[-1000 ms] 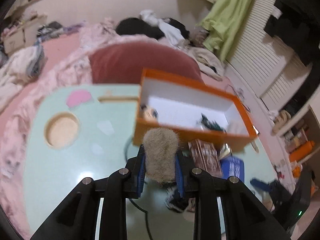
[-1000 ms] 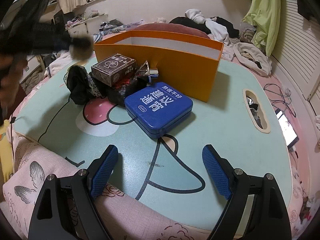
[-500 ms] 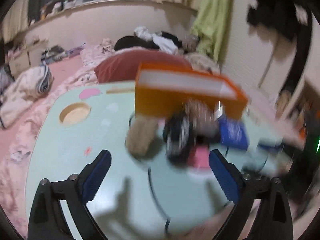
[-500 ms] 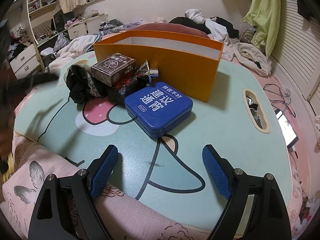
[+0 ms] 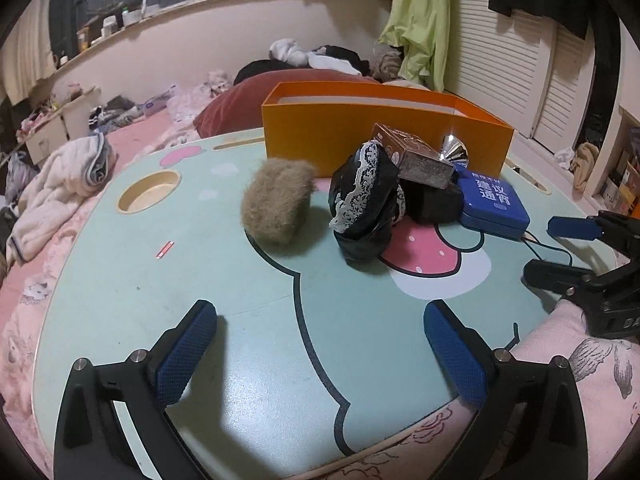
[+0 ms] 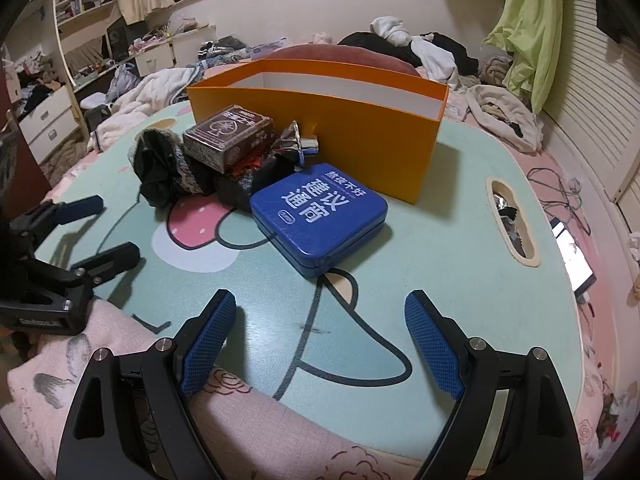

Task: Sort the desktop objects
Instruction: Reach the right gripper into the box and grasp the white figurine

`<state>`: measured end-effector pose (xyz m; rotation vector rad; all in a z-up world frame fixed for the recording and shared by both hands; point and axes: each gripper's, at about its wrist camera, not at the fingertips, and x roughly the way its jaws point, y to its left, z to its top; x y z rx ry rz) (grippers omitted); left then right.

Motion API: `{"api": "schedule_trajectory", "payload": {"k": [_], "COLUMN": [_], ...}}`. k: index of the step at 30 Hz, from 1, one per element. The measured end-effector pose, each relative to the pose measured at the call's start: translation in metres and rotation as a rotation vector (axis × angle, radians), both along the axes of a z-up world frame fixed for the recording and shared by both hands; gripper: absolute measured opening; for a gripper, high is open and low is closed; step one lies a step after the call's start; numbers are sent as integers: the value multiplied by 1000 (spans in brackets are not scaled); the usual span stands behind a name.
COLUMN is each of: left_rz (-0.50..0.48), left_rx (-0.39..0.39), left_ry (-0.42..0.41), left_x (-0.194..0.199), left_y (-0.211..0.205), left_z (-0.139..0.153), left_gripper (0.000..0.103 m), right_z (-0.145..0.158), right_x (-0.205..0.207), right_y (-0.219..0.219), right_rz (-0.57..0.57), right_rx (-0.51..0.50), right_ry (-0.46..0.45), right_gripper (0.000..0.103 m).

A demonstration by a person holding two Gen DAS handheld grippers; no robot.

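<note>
Both grippers tilted down over the counter (image 5: 120, 300)
Left gripper (image 5: 320, 344) fingers just spread, empty; right gripper (image 6: 320, 344) fingers released, empty.

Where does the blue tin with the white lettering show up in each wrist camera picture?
Left wrist: the blue tin sits right of centre, on the right end of the clutter pile.
Right wrist: the blue tin lies at centre, nearest the camera.
Shared landmark: the orange box stands just behind it in both views.
</note>
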<state>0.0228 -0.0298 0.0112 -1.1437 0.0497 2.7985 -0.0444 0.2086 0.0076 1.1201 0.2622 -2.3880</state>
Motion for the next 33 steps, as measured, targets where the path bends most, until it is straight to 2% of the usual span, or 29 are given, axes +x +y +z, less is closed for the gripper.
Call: {"api": "schedule_trajectory", "payload": {"k": [2,4,6,7,9,11,12,17,20,23,28,29,33], "left_rz": [-1,0,0,0,0,0,0,-2,-4,-3,-2,-2,-1], "left_rx": [0,-1,0,0,-1,0,0,4,8,8,10,11,11], "left_ry": [-1,0,0,0,0,1,1,5,10,10,9,9,9], "left_x": [-2,-1,0,-1,0,-2,-2,-1,-1,0,-1,0,-1], "left_y": [-1,0,0,-1,0,-1,-1,0,1,0,-3,-3,-3], "left_z": [1,0,0,0,0,1,1,-1,-6,-9,-11,-11,-11], "left_gripper": [103,103,103,103,103,103,103,103,103,103,103,103,103], "right_z": [10,34,60,69,90,93,90,50,26,-1,-3,-2,11], "right_x": [4,2,-13,-22,-58,-92,-116,-184,-205,-213,-208,-204,-195], "right_y": [-1,-5,-17,-23,-45,-69,-88,-142,-158,-174,-185,-185,-171], "right_rz": [25,58,84,88,101,123,118,20,-7,-40,-56,-54,-44], "right_rx": [-39,-114,-187,-214,-291,-325,-317,-205,-192,-108,-56,-54,-118], "right_ry": [25,53,41,26,-77,-206,-279,-455,-547,-650,-575,-568,-507], "right_gripper": [86,86,85,81,72,58,55,42,41,40,35,31,31]}}
